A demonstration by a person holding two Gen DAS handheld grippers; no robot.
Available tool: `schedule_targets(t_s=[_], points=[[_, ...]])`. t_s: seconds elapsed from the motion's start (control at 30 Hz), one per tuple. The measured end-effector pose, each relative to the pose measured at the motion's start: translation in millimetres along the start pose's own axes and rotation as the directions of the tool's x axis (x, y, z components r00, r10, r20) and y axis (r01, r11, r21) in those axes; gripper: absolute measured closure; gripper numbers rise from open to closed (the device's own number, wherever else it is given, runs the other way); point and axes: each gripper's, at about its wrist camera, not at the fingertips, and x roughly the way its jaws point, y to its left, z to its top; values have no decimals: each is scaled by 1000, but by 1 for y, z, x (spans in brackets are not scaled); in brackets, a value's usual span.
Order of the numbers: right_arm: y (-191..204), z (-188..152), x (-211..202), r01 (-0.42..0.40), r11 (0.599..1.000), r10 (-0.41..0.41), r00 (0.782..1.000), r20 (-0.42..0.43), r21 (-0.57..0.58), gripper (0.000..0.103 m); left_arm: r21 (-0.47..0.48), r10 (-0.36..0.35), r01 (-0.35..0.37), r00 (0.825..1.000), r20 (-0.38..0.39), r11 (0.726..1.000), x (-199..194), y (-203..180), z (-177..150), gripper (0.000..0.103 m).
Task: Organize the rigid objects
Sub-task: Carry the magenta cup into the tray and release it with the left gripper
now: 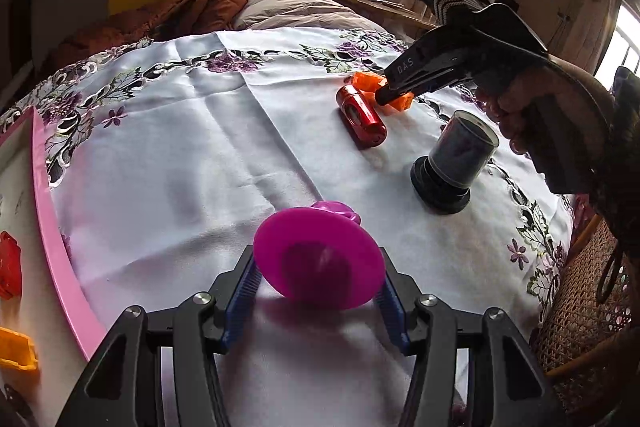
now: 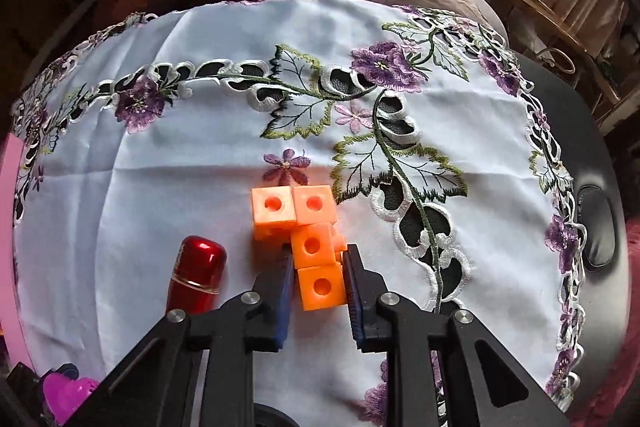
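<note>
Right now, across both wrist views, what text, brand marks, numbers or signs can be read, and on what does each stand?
"DAS": pale letters on the black side of the right gripper, seen from the left wrist view.
White board with the pink frame at the left edge: faint marks, too blurred to read.
Red cylinder, dark jar, orange cube block, magenta funnel: no lettering visible.

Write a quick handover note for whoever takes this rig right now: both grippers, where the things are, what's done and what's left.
Left gripper: shut on the pink funnel, just above the cloth.
Right gripper: shut on the orange cubes, which lie on the cloth.
Red tube and black jar lie loose on the cloth.
Done: a red piece and an orange one sit in the pink tray.
Left: funnel, cubes, tube and jar.
</note>
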Motion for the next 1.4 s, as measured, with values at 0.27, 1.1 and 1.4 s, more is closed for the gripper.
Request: schedule_targets(t_s=[0.27, 1.1, 1.4], points=[[32, -10, -53, -170, 985, 167, 975, 146, 6, 79, -45, 17, -17, 1000, 1, 999, -12, 9, 4, 47], [124, -53, -13, -224, 959, 238, 969, 64, -176, 79, -298, 282, -232, 949, 138, 926, -144, 83, -8, 47], [128, -53, -13, -189, 957, 210, 975, 76, -220, 79, -363, 327, -267, 938, 114, 893, -155, 107, -21, 47]])
